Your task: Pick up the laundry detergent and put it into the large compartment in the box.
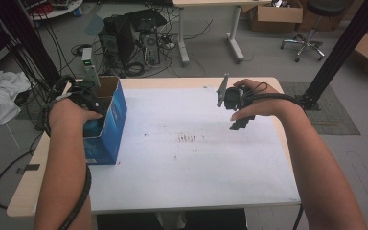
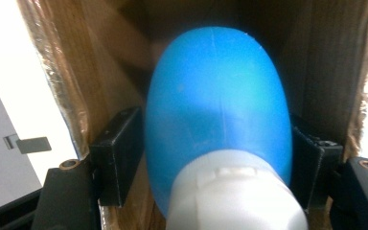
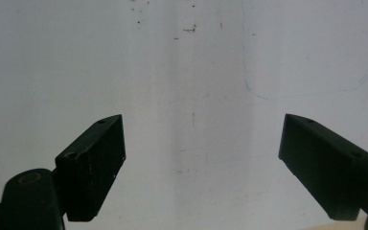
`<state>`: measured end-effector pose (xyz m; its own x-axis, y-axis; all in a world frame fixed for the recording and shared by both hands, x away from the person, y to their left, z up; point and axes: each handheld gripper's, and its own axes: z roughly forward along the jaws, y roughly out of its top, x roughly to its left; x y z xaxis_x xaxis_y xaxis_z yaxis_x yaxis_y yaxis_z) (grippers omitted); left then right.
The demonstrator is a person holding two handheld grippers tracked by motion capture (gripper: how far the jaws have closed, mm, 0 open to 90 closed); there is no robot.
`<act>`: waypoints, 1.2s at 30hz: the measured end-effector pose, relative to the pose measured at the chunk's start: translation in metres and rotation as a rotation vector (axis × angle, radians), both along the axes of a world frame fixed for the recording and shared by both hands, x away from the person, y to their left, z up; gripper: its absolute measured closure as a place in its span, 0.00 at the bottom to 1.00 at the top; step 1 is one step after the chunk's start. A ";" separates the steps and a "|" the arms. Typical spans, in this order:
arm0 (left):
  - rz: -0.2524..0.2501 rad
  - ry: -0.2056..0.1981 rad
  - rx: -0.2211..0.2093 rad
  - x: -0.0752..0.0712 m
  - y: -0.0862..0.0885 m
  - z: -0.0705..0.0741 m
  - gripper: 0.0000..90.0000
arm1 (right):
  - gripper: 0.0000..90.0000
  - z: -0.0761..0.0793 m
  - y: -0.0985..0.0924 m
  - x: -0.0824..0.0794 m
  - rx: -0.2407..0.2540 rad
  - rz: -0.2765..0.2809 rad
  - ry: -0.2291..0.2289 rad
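Gripping the blue bottle (image 2: 218,100) inside the box (image 1: 106,120), the left gripper (image 2: 218,163) may drop it (pads look loose); right gripper (image 3: 201,163) stands wide.

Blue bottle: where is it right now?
Inside the open cardboard box at the table's left edge; in the left gripper view the blue bottle sits between the left gripper jaws.

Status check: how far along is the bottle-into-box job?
Done: the blue bottle with its white cap is already down inside the open cardboard box at the table's left edge. In hand: the left gripper reaches into the box, its jaws flanking the bottle; whether the pads press on it can't be told. Left: probably letting go and pulling out. The right gripper hangs open over the white table, empty.
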<state>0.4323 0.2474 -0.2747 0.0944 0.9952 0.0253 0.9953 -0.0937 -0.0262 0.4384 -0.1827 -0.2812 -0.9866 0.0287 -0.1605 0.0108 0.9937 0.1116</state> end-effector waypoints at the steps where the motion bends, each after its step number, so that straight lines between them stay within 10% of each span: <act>1: 0.000 0.001 0.000 0.000 0.000 0.001 0.35 | 0.18 0.000 0.000 0.000 0.004 0.004 -0.001; 36: -0.029 -0.068 0.025 -0.003 -0.004 0.061 0.19 | 0.18 0.007 0.002 -0.001 -0.001 0.007 -0.006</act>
<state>0.4297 0.2438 -0.2140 0.1209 0.9910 0.0579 0.9916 -0.1232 0.0386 0.4370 -0.1812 -0.2739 -0.9858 0.0219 -0.1667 0.0034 0.9939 0.1102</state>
